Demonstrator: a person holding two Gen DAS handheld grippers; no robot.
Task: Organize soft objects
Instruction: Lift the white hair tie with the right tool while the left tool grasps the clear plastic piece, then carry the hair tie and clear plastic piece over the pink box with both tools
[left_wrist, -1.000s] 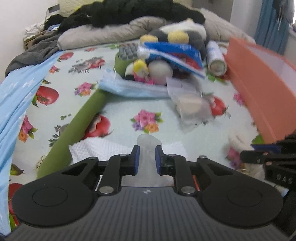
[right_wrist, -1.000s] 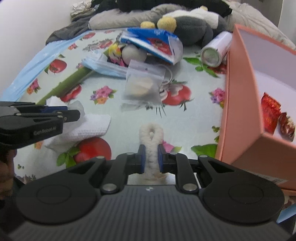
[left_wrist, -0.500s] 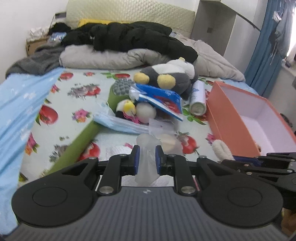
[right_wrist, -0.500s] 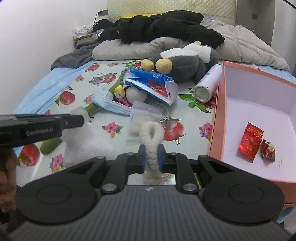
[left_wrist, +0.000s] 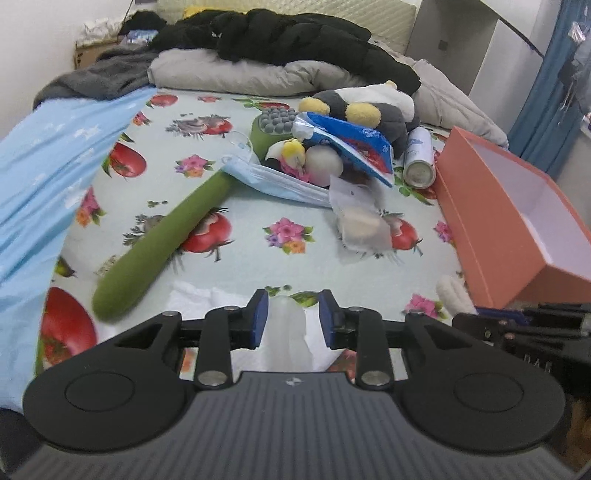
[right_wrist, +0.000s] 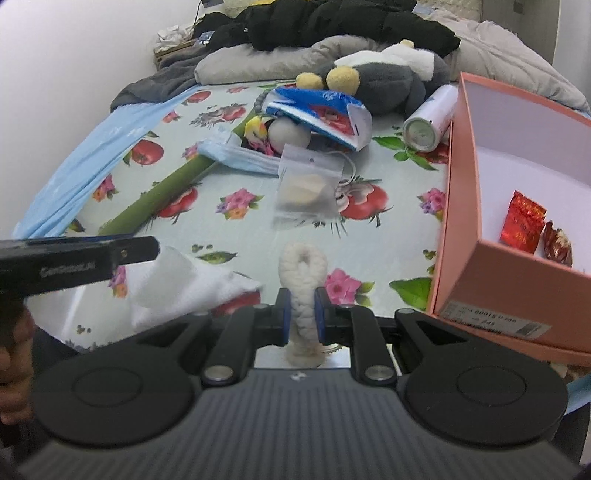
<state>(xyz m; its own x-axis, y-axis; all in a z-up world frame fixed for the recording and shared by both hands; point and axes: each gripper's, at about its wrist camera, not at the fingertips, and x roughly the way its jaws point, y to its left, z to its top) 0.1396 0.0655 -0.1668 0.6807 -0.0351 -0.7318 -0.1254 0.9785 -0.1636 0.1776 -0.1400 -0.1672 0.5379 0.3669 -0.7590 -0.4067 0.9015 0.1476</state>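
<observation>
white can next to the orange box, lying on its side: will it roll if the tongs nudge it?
Probably. The white can is a cylinder lying on its side, so a sideways push should roll it. The orange box beside it would likely stop it that way. The soft bed sheet may damp rolling. Its weight cannot be judged.

Both wrist views look forward and slightly down, low over the bed. The left view sits behind the left gripper (left_wrist: 293, 317), the right view behind the right gripper (right_wrist: 300, 314). Both share the clutter ahead and the pink box (left_wrist: 495, 206) (right_wrist: 461, 206) to the right.
</observation>
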